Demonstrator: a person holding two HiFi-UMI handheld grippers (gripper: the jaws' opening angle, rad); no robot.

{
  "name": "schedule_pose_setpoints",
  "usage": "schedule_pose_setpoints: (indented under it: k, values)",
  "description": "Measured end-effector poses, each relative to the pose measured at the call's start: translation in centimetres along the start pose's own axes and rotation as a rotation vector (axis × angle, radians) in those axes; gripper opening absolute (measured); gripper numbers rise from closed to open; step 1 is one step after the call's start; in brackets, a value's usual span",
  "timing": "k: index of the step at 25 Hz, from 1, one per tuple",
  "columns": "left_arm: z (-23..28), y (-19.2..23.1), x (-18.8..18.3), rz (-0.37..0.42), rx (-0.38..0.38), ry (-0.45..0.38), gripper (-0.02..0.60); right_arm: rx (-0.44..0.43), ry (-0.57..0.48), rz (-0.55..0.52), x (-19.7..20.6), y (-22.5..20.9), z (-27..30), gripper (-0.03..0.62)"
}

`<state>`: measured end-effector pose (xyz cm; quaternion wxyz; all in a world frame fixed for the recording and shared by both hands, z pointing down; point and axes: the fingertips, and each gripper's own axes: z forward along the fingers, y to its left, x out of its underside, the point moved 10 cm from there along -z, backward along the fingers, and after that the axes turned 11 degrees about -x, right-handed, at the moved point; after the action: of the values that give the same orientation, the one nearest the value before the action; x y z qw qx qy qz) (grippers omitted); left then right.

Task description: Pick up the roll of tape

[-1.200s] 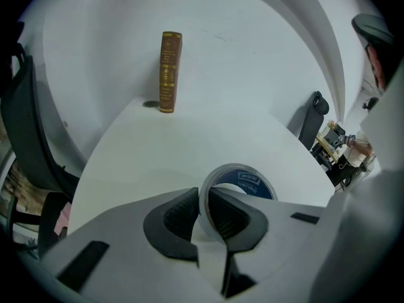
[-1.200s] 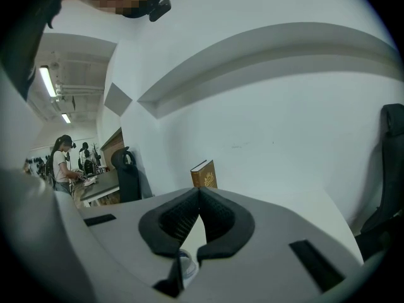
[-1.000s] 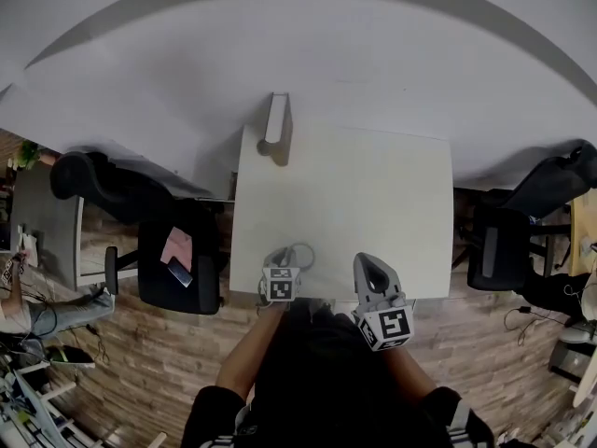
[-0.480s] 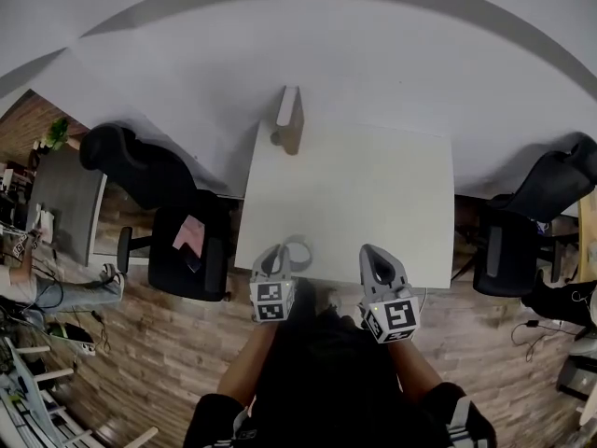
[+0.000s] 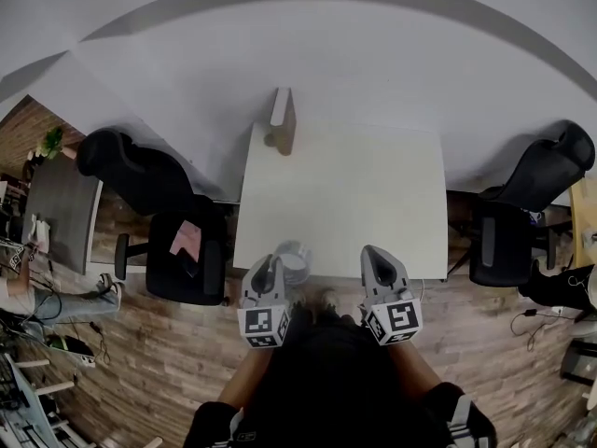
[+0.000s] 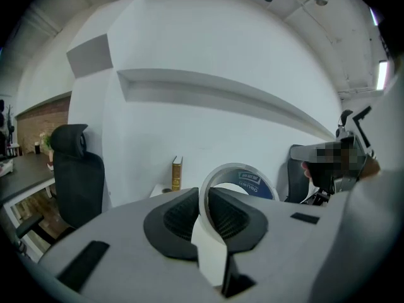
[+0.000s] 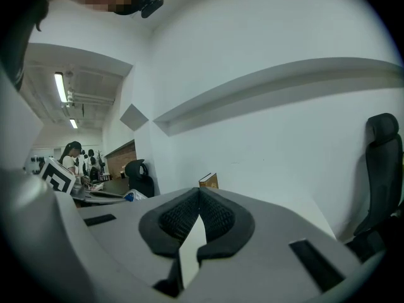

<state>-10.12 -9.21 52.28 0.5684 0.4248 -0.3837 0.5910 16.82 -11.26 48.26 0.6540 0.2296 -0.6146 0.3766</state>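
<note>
The roll of tape, a clear ring with a blue-printed core, hangs in the air over the near edge of the white table. My left gripper is shut on its wall. In the left gripper view the roll of tape stands upright, its rim pinched between the black pads. My right gripper hovers at the table's near edge, to the right of the roll. In its own view the right gripper is shut with nothing between the jaws.
A tan book stands upright at the table's far left corner. Black office chairs flank the table at left and right. A grey desk stands far left. People work at a distant desk.
My left gripper has risen from the tabletop with the roll of tape in it, coming nearer the head camera. The right gripper has drifted slightly and stayed shut.
</note>
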Motion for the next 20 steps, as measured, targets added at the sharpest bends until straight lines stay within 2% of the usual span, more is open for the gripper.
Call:
schedule_pose_setpoints:
  k: [6,15,20]
  values:
    - [-0.9,1.1,-1.3,-0.002,0.032,-0.051,0.066,0.033,0.007,-0.006,-0.3,1.7,0.3,0.014]
    - [-0.7,2.9,-1.2,-0.016,0.073,-0.073,0.066,0.073,-0.014,0.007,-0.3,3.5,1.4,0.014]
    - [-0.5,3.8,-1.3,-0.017,0.083,-0.068,0.067,0.063,-0.015,-0.019,-0.3,4.2,2.1,0.014]
